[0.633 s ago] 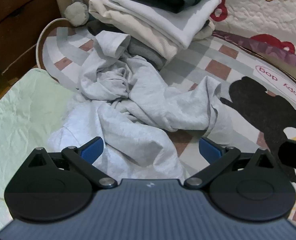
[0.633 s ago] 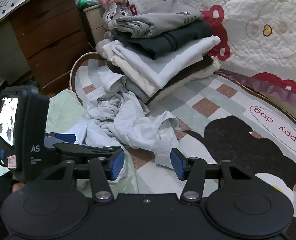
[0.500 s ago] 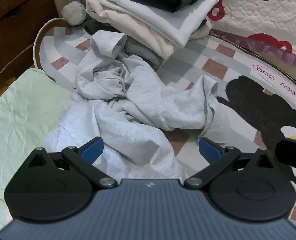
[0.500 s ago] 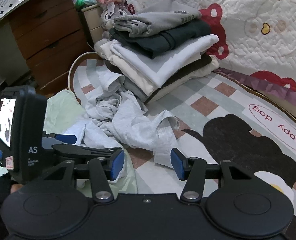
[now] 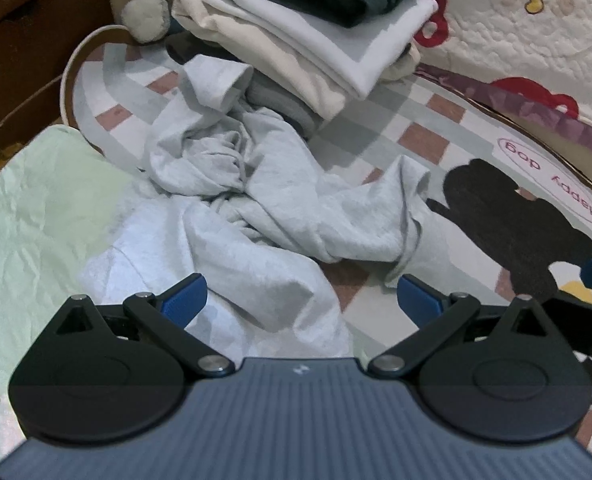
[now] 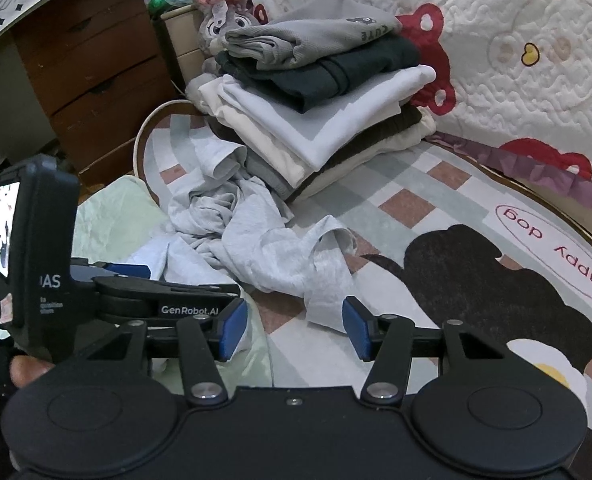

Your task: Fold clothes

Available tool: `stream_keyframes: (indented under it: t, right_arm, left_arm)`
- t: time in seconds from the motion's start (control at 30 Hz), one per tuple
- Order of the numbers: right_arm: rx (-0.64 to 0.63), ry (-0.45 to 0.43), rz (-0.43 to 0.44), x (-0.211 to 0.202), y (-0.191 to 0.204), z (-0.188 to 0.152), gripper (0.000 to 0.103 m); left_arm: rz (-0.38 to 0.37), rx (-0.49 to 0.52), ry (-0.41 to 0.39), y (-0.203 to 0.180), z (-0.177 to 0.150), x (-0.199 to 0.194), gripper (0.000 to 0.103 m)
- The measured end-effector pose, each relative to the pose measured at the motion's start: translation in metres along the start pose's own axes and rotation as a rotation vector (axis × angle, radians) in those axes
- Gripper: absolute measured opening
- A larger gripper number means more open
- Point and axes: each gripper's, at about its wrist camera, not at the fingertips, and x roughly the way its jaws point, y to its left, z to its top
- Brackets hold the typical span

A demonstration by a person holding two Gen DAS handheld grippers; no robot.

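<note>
Left wrist view shows the left gripper (image 5: 302,300) fingers spread over the crumpled grey shirt (image 5: 256,200); right gripper (image 6: 292,328) fingers likewise open

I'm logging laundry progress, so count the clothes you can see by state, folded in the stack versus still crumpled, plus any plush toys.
Folded garments in the stack: at least 6, lower layers hard to separate
Crumpled grey garment: 1
Plush toy: 1
Total: at least 8
</note>
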Motion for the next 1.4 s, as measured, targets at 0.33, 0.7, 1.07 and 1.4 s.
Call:
stream_keyframes:
  t: [0.33,0.7,1.07,1.4]
  right_arm:
    - [0.004,0.004,-0.001,0.0000,-0.0009,-0.0012,0.059]
    - [0.005,0.010,-0.004,0.0004,-0.0006,0.0006,0.059]
    - [0.009,0.014,-0.008,0.0007,-0.0010,0.0003,0.061]
    - [0.012,0.017,-0.009,0.0011,-0.0017,-0.0005,0.061]
  left_arm:
    - [-0.006,0.008,0.004,-0.0010,-0.0009,0.0002,0.103]
    - [-0.007,0.012,0.013,-0.0016,-0.0010,0.0019,0.103]
    - [-0.009,0.017,0.019,-0.0020,-0.0015,0.0027,0.103]
    - [-0.011,0.021,0.026,-0.0025,-0.0021,0.0037,0.103]
